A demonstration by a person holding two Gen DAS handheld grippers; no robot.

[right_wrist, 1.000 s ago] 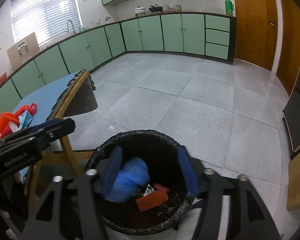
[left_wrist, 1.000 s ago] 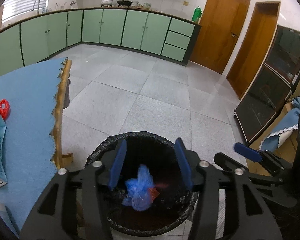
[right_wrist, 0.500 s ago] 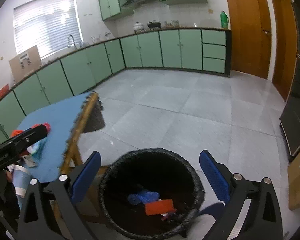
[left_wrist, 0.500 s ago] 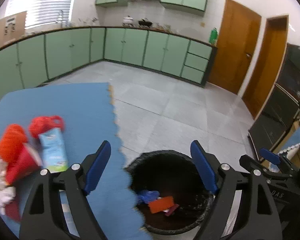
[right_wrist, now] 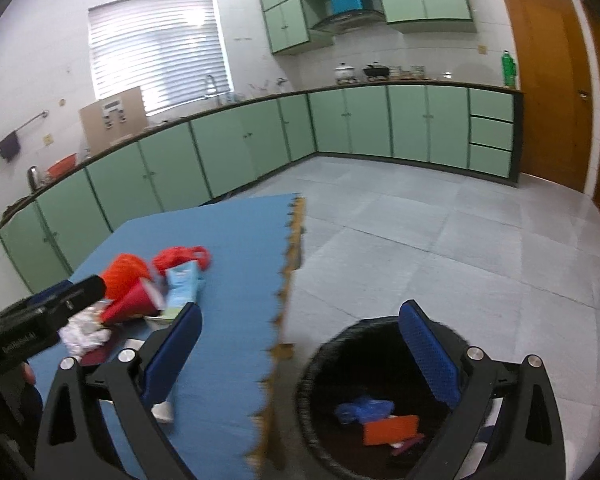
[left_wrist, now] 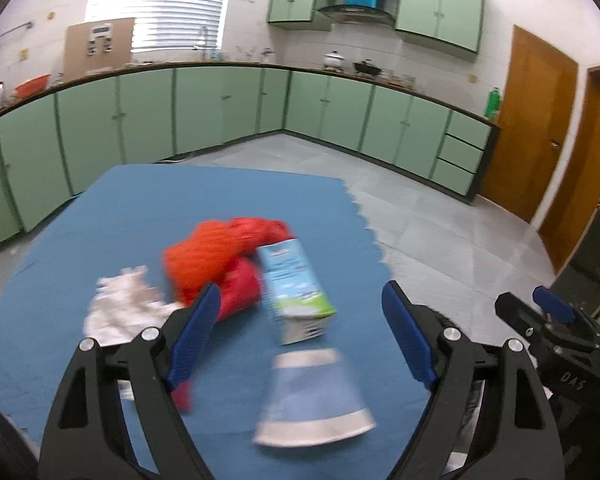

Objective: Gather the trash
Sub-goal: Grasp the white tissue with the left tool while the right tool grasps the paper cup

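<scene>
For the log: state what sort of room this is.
Most likely a home kitchen: green cabinets under a long counter, a range hood above pots, and a sink tap by the window.

Bright window daylight (foreground motion-blurred)

Kitchen around us

We see green cabinets (right_wrist: 384,124), a blinded window (left_wrist: 160,4), wooden doors (left_wrist: 532,128), a grey tiled floor (right_wrist: 420,248).
</scene>
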